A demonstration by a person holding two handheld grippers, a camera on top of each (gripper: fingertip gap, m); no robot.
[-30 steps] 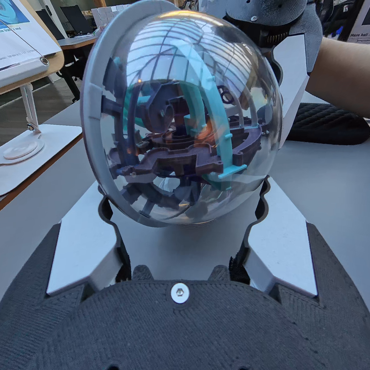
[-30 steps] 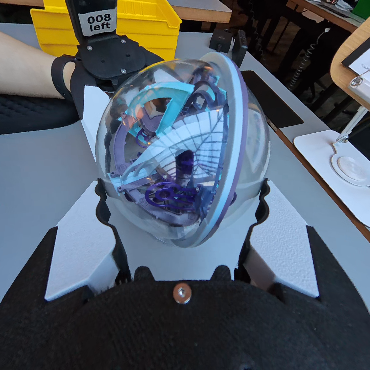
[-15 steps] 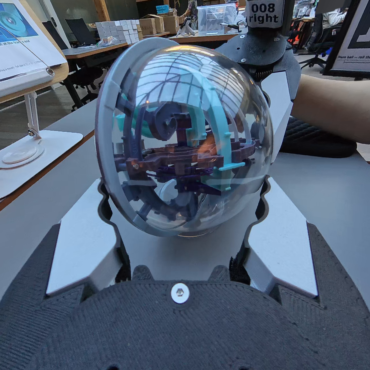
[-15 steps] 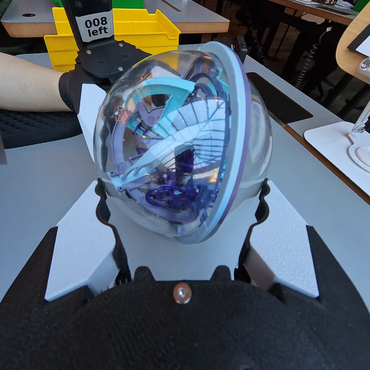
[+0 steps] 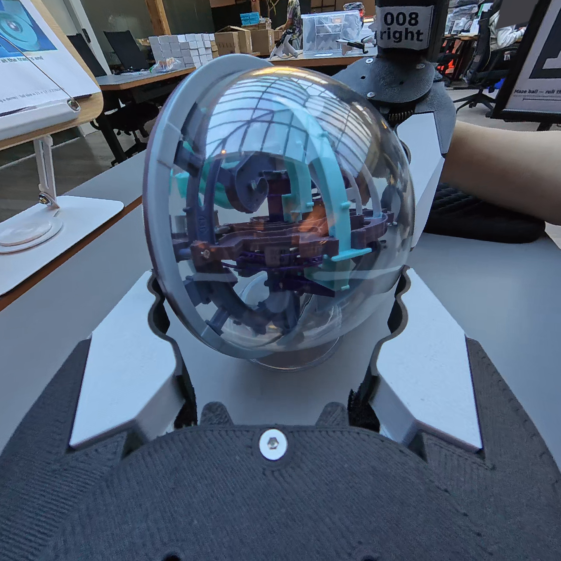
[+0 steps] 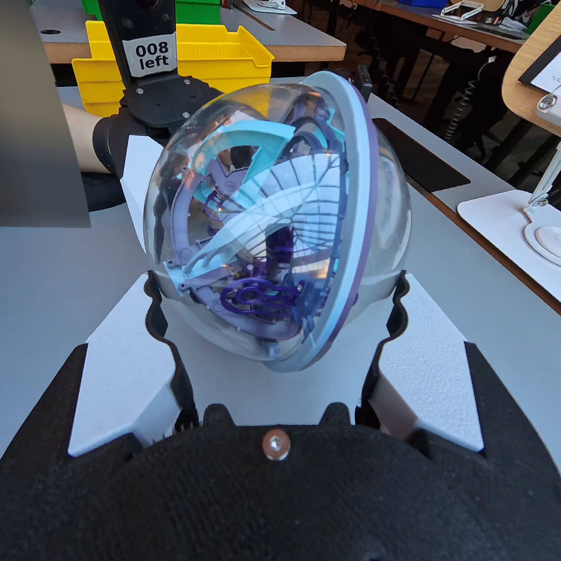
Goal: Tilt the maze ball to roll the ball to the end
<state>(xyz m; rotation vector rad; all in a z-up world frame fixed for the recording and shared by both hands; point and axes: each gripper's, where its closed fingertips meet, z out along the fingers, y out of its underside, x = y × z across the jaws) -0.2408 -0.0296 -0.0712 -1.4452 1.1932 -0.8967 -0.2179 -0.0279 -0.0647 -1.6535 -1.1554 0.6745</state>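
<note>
The maze ball (image 5: 279, 197) is a clear sphere with a grey equator ring and teal, purple and white tracks inside. It sits between both grippers over the grey table (image 5: 485, 303), with a clear round base just under it. My left gripper (image 5: 277, 279) has its jaws spread wide, fingertips against the ball's lower sides. My right gripper (image 6: 274, 279) grips the ball (image 6: 273, 212) the same way from the opposite side. Each view shows a white finger of the other gripper behind the ball (image 5: 425, 170) (image 6: 136, 170). I cannot make out the small rolling ball.
A white stand base (image 5: 60, 218) (image 6: 501, 227) lies beside the table. A yellow bin (image 6: 218, 57) stands behind the left gripper. A black padded rest (image 5: 479, 218) lies under a person's forearm (image 5: 501, 158). A black mat (image 6: 419, 161) lies at the table's edge.
The ball has tipped so that its inner purple platform now lies about level in the left view. Both wrist views have pitched up, showing more background. Both grips are unchanged.
</note>
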